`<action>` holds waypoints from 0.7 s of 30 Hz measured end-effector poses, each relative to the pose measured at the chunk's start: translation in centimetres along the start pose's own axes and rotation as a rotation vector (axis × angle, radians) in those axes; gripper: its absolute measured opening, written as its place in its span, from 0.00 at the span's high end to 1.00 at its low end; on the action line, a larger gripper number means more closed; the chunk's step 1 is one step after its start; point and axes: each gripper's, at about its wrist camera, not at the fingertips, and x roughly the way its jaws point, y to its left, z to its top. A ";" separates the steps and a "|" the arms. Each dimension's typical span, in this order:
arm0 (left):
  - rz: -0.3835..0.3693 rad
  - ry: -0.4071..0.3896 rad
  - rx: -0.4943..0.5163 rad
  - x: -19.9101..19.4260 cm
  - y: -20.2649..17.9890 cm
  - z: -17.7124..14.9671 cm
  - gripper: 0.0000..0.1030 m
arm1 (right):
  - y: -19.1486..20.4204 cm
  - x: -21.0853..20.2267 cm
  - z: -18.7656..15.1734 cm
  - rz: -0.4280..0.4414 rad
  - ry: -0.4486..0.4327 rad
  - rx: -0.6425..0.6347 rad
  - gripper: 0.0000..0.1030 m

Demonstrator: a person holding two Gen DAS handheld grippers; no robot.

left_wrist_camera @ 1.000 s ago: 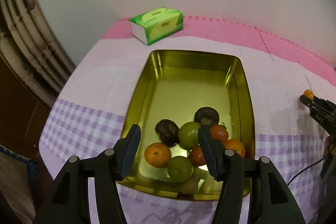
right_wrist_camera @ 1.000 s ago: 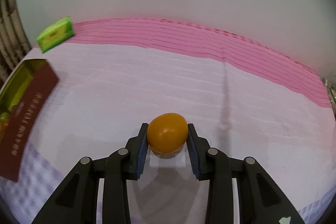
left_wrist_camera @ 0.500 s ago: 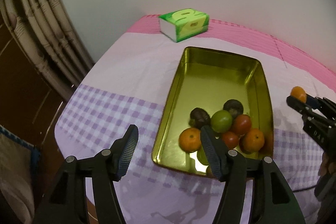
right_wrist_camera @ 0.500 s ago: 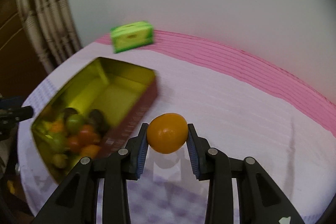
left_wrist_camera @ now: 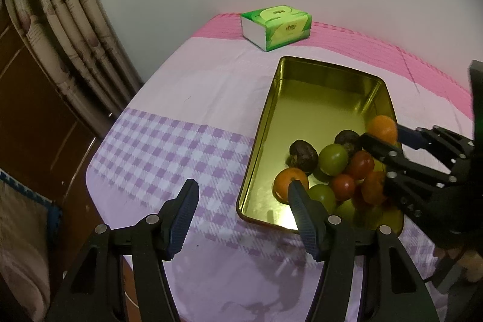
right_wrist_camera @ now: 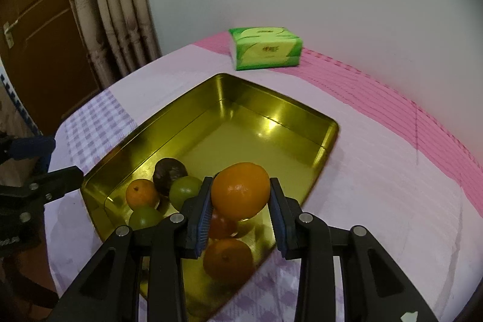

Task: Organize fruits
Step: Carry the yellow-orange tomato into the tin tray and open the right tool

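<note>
A gold rectangular tin (left_wrist_camera: 320, 86) (right_wrist_camera: 259, 104) lies on the checked tablecloth. Its near end holds several fruits: oranges, green and red round fruits and two dark ones (left_wrist_camera: 303, 154). My right gripper (right_wrist_camera: 240, 199) is shut on an orange (right_wrist_camera: 240, 194) and holds it above the fruit pile inside the tin; it also shows in the left wrist view (left_wrist_camera: 383, 133), reaching over the tin's right rim. My left gripper (left_wrist_camera: 241, 208) is open and empty, above the cloth at the tin's near left corner.
A green tissue pack (left_wrist_camera: 276, 26) (right_wrist_camera: 265, 48) lies at the back near the wall. The table's left edge drops off toward a curtain (left_wrist_camera: 75, 20) and a wooden door (right_wrist_camera: 45, 29). The tin's far half is bare metal.
My right gripper has carried the orange leftward from the open cloth to above the tin's fruit pile. My left gripper has drawn back and left, away from the tin.
</note>
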 end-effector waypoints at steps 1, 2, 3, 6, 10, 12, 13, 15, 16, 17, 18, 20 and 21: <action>0.001 0.000 -0.003 0.0 0.1 0.0 0.39 | 0.3 0.4 0.1 0.000 0.006 -0.001 0.68; 0.002 0.001 -0.005 0.0 0.1 0.0 0.39 | 0.4 0.6 0.1 -0.001 0.008 -0.001 0.68; 0.002 0.002 -0.006 0.1 0.1 0.0 0.39 | 0.5 0.8 0.1 -0.002 0.011 -0.002 0.68; 0.002 0.004 -0.007 0.1 0.1 0.0 0.39 | 0.7 1.4 0.1 -0.013 0.021 -0.004 0.68; 0.003 0.006 -0.009 0.1 0.2 0.1 0.39 | 0.7 1.9 0.0 -0.037 0.033 0.001 0.68; 0.000 0.007 -0.009 0.1 0.1 0.1 0.39 | 0.6 2.2 -0.1 -0.045 0.043 0.010 0.68; -0.003 0.007 -0.008 0.1 0.1 0.0 0.39 | 0.5 2.4 -0.2 -0.047 0.049 0.012 0.68; -0.003 0.007 -0.003 0.2 0.0 0.0 0.39 | 0.5 2.6 -0.4 -0.056 0.058 0.015 0.67; -0.004 0.008 -0.001 0.2 0.0 -0.1 0.39 | 0.5 2.7 -0.5 -0.057 0.057 0.023 0.67; -0.006 0.010 0.000 0.2 -0.1 -0.1 0.39 | 0.5 2.7 -0.4 -0.059 0.057 0.027 0.67; -0.011 0.012 0.000 0.2 -0.1 -0.1 0.39 | 0.5 2.7 -0.4 -0.061 0.058 0.028 0.67; -0.014 0.013 -0.002 0.3 -0.1 -0.1 0.39 | 0.6 2.7 -0.4 -0.066 0.061 0.024 0.66; -0.012 0.013 -0.002 0.3 -0.1 -0.1 0.39 | 0.7 2.8 -0.4 -0.071 0.063 0.024 0.66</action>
